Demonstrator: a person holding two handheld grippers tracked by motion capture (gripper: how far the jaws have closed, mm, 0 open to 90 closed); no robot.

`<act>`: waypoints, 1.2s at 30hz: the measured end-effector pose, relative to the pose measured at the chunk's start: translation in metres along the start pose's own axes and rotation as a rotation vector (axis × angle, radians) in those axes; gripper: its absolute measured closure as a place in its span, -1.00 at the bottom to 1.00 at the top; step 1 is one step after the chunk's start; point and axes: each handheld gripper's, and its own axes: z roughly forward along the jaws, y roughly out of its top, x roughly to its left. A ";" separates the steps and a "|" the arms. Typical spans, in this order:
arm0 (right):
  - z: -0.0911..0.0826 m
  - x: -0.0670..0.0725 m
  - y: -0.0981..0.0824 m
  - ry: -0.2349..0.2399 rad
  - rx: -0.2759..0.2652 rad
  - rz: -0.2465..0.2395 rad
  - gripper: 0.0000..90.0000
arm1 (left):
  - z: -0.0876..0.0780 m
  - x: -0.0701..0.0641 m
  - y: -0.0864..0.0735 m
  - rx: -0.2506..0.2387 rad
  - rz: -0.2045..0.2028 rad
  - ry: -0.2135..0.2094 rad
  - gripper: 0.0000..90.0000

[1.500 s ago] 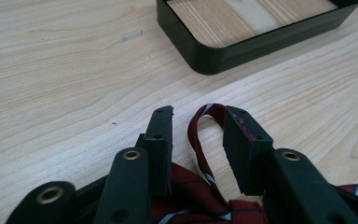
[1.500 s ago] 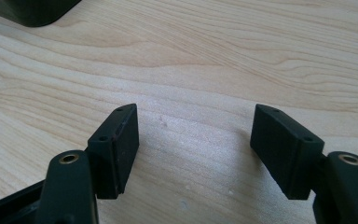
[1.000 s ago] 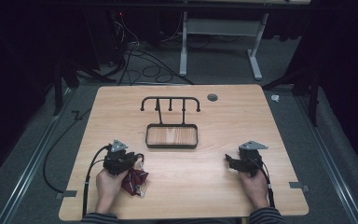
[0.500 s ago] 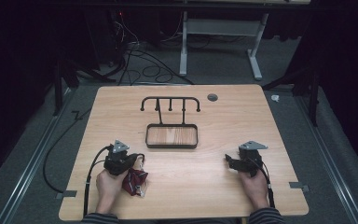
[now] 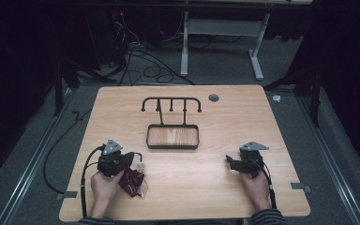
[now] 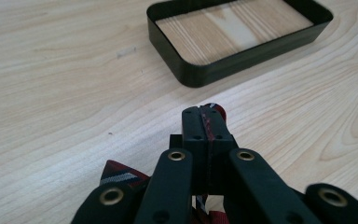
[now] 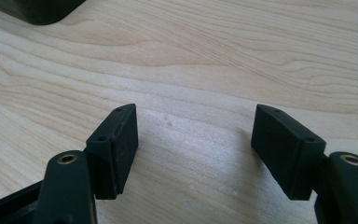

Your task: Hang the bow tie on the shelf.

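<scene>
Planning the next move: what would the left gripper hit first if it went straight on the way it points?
Probably the black rectangular tray. The left gripper, shut on a dark red fabric piece, points across bare wooden table toward the tray's near corner, though height is unclear.

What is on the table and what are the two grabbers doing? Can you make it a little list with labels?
table: light wooden table
left gripper: jaws shut on a dark red patterned cloth, near the table's front left
right gripper: jaws open, nothing between them, near the front right
tray: black rectangular tray with a wooden bottom, mid-table, nothing in it
rack: black hook rack standing behind the tray
hands: left hand and right hand, each holding its gripper
</scene>
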 end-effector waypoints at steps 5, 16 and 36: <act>0.000 0.001 0.000 0.006 0.001 -0.005 -0.27 | -0.011 -0.003 0.009 -0.018 0.002 -0.005 1.00; 0.003 0.001 0.003 -0.001 0.001 0.002 -0.28 | -0.023 -0.007 0.028 -0.075 -0.031 -0.042 1.00; 0.001 0.002 0.001 0.013 0.001 -0.011 -0.29 | -0.037 -0.022 0.068 -0.142 0.014 -0.078 1.00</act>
